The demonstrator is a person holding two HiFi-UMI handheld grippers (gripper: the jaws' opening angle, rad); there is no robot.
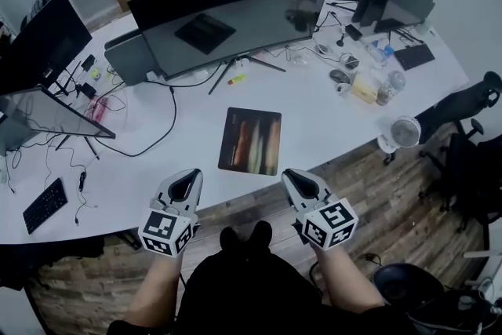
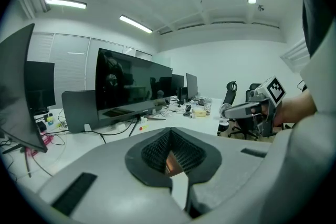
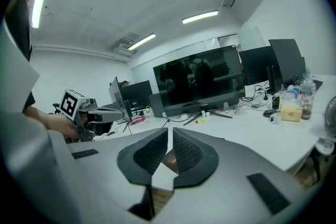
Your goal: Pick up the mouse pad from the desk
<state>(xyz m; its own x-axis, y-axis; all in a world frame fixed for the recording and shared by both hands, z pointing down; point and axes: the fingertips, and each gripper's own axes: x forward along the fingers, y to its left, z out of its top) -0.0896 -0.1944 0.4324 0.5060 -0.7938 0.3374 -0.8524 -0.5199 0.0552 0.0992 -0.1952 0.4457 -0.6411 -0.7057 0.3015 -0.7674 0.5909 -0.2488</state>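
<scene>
Nothing lifted yet. Dark rectangular mouse pad with orange streaks [image 1: 250,140] lying flat on the white curved desk [image 1: 329,121], mid-frame, untouched. Grey left gripper [image 1: 187,178] at lower left, clenched on nothing. Grey right gripper [image 1: 301,178] at lower right, pinched together, likewise empty. Both hovering short of the pad's near edge. All left to do: opening, reaching, gripping, lifting.
</scene>
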